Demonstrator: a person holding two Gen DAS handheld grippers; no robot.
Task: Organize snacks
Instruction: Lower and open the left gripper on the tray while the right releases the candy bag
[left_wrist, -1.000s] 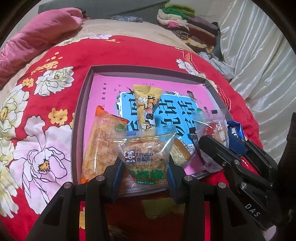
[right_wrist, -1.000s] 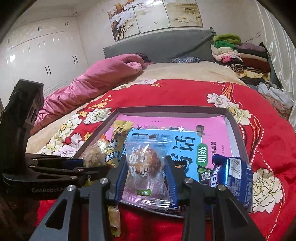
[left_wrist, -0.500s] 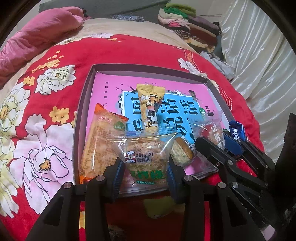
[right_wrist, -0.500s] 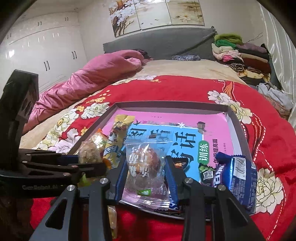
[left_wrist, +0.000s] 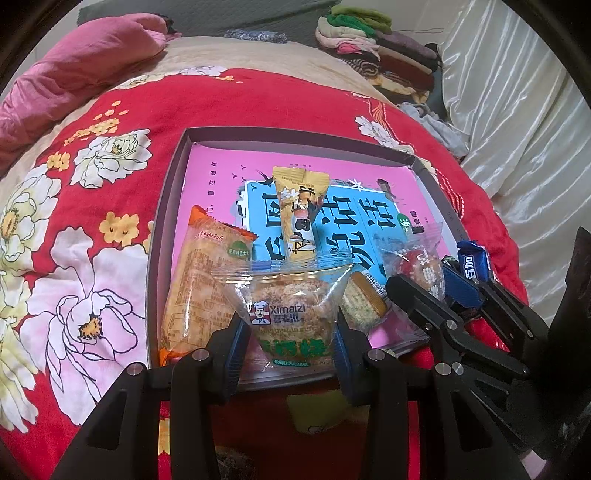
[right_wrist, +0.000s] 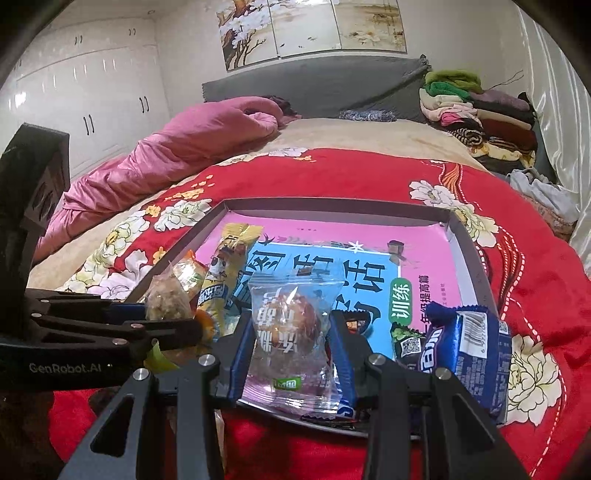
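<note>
Both grippers edge farther over the shallow box (left_wrist: 168, 206), the left gripper (left_wrist: 288, 343) clamping the Ximaizi cake packet (left_wrist: 284, 295) and the right gripper (right_wrist: 290, 354) clamping a clear pastry packet (right_wrist: 291, 325) (neither released yet), so placement looks imminent.

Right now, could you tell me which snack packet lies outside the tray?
The blue packet with white lettering: it rests on the red blanket at the tray's near right corner; the others lie inside or are held.

Clear cake packet (left_wrist: 286, 315): read "Ximaizi" beside a chef logo, held between the left gripper's fingers.
Left gripper (right_wrist: 147, 325) arm: bore "GenRobot.AI" in white.
Book cover (right_wrist: 369, 280) in the tray: carried large Chinese characters, and "训练" on a green badge.
Blue wrapper (right_wrist: 469, 354): showed a barcode and white characters, too blurred to read.
</note>
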